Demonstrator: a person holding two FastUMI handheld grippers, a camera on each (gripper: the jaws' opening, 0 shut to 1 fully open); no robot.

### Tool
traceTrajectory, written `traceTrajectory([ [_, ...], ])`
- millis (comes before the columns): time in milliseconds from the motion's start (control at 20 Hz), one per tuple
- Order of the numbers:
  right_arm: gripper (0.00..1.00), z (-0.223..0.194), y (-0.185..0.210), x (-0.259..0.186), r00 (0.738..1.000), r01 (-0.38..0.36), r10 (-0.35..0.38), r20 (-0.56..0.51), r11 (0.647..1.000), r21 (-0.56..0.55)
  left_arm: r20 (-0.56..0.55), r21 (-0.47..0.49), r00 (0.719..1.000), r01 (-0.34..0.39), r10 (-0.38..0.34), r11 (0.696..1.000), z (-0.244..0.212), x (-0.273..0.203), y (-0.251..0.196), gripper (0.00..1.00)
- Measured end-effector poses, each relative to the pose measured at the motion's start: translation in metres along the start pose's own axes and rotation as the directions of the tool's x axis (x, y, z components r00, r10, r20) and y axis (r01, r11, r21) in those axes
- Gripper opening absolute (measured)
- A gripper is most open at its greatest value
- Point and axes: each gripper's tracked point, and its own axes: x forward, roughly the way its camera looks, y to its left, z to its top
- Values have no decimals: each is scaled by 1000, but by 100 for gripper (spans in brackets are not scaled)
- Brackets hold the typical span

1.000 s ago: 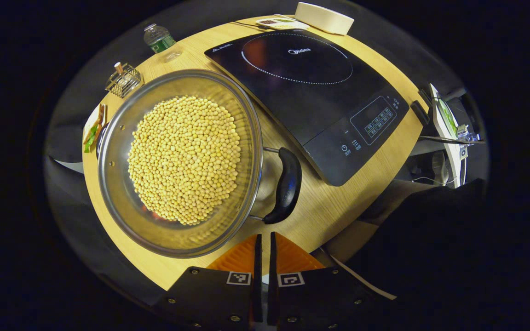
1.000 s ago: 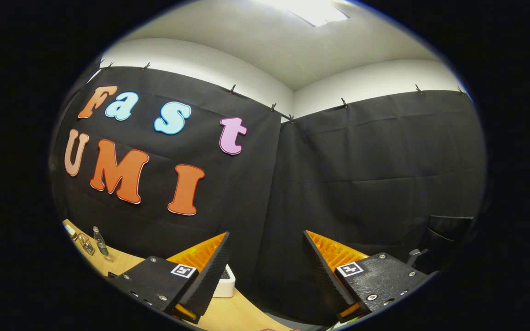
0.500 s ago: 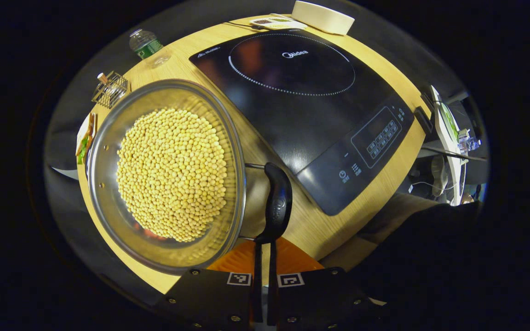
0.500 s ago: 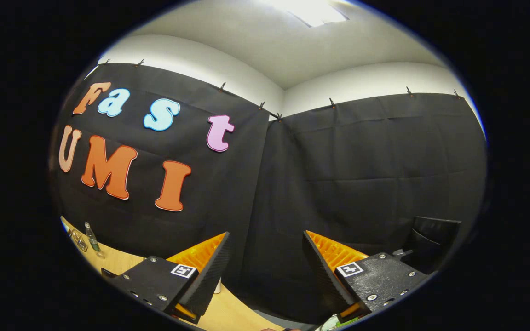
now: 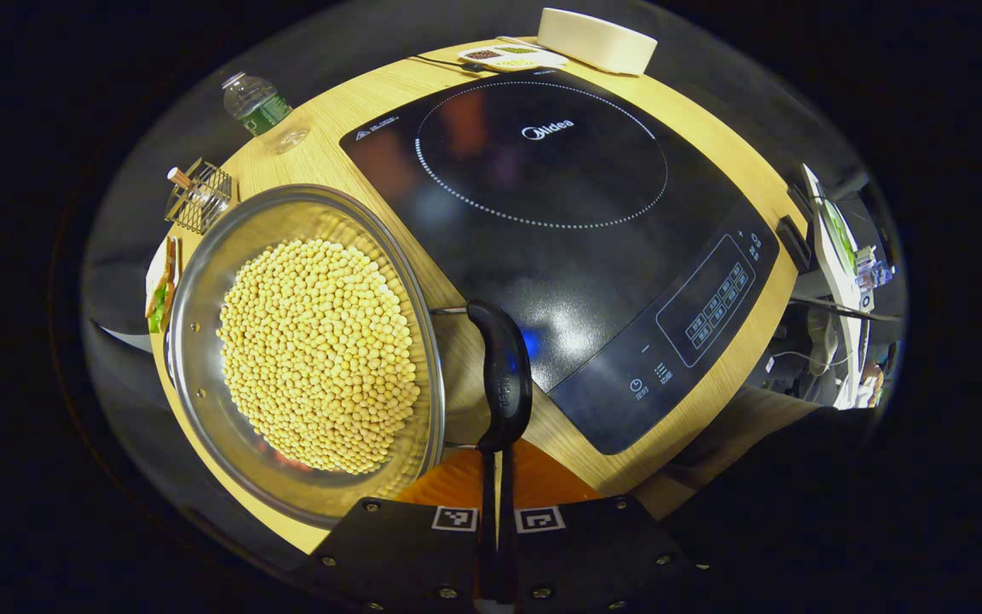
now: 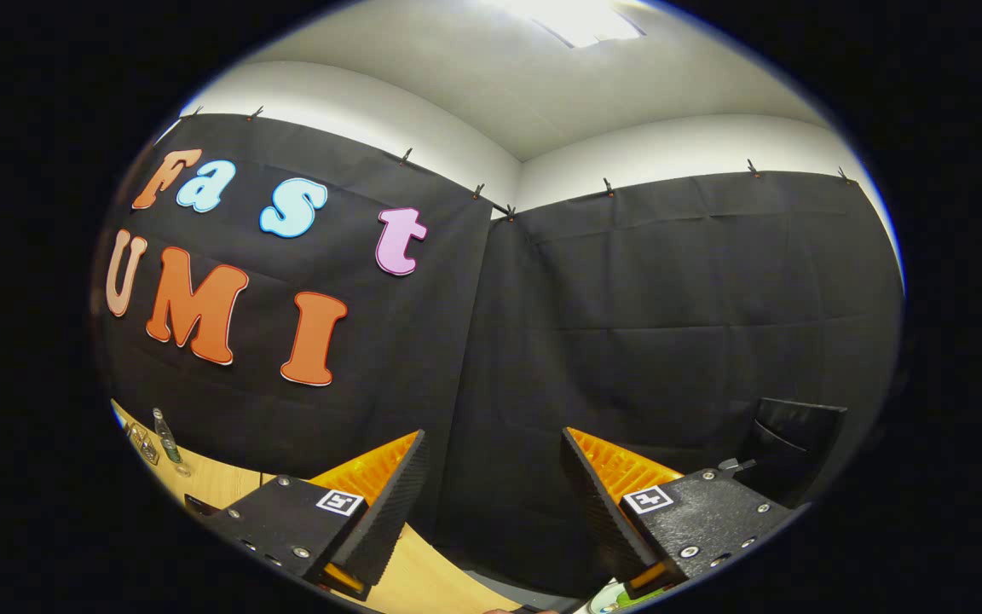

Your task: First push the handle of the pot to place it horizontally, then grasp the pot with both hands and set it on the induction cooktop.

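Here, table: a wooden top carrying everything.
Induction cooktop: black, flat on the table, just right of the pot, nothing on it.
Pot: steel, full of yellow beans, on the table beside the cooktop.
Handle: black loop on the pot's near side, its lower end at the fingertips.
Left gripper: fingers pressed together, tips at the handle.
Right gripper: fingers spread wide, pinching nothing, facing the booth wall.
Bottle: at the table's far edge.

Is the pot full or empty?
Partly full: the pot holds a heap of yellow beans covering its bottom, bare steel wall above them.
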Motion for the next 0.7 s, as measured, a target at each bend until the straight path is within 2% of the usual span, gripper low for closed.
traceTrajectory([
  [150,95,-3,-3,-5,1000,2,-2,-7,1000,-1,7,-36,1000,24,-23,999,7,-1,-1,1],
  [250,95,-3,-4,-5,1000,2,-2,-12,1000,-1,14,-93,998,57,-56,994,14,-3,-2,1],
  [450,93,-7,0,-5,1000,-8,8,-28,1000,-2,49,-256,989,149,-141,955,31,-7,-3,1],
  [500,95,-7,1,-5,999,-11,11,-31,1000,-4,58,-286,986,166,-155,944,35,-6,-2,1],
  [700,95,-7,7,-5,999,-29,29,-31,1000,-10,85,-351,984,179,-159,919,48,-2,3,1],
])
